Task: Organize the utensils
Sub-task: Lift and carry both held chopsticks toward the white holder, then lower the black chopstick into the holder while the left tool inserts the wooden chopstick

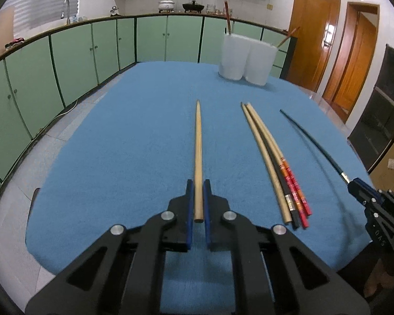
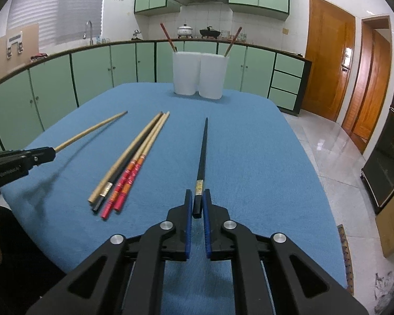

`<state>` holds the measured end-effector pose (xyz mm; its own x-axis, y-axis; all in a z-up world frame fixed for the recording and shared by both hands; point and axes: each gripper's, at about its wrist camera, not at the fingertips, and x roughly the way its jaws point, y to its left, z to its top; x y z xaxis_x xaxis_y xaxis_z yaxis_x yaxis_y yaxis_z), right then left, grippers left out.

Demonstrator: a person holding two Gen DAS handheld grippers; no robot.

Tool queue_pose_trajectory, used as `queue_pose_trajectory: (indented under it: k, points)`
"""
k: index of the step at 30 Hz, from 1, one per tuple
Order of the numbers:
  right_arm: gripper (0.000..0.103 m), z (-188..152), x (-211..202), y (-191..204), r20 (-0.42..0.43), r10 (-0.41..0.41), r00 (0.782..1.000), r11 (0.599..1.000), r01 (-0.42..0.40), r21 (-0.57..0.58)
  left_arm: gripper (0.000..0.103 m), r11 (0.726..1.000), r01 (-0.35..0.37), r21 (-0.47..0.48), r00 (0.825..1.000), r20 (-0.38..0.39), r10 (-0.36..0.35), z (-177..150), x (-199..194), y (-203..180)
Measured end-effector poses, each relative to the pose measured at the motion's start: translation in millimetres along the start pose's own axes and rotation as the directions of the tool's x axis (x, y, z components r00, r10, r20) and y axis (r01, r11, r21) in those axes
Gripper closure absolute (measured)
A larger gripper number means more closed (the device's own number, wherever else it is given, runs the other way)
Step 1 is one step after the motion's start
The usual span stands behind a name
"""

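Note:
My left gripper [image 1: 198,183] is shut on the thick end of a plain wooden chopstick [image 1: 198,152], which points away over the blue cloth [image 1: 118,144]. In the right wrist view that gripper [image 2: 52,153] and its wooden chopstick [image 2: 92,130] show at the left. My right gripper [image 2: 197,194] is shut on a black chopstick [image 2: 202,152]; the left wrist view shows that gripper [image 1: 353,183] and the black chopstick [image 1: 315,141] at the right. Between the two lies a bundle of several chopsticks [image 2: 128,165], wooden, black and red-handled. Two white cups [image 2: 197,74] stand at the far edge, each holding a chopstick.
The cloth-covered table [image 2: 275,170] has green kitchen cabinets [image 2: 92,73] behind and to the left. Wooden doors [image 2: 328,60] and tiled floor [image 2: 328,144] lie to the right. A dark cabinet [image 2: 388,144] stands at the far right.

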<state>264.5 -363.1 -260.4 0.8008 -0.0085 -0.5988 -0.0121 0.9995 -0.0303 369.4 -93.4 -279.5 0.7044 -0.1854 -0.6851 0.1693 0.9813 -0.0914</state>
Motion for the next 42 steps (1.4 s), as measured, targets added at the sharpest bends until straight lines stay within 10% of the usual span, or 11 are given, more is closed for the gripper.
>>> queue_pose_trajectory:
  k: [20,42]
  points:
    - [0.097,98.9,-101.1,-28.5,0.059,0.074,0.996,0.997,-0.074,-0.005,0.097,0.996,0.071,0.052,0.989,0.127,-0.077,81.4,-109.0,7.2]
    - [0.097,218.9,-53.4,-45.3,-0.068,0.175,0.982,0.984,-0.176,0.0,0.097,0.979,0.154,0.133,0.984,0.074,-0.165,173.9,-81.2,-1.8]
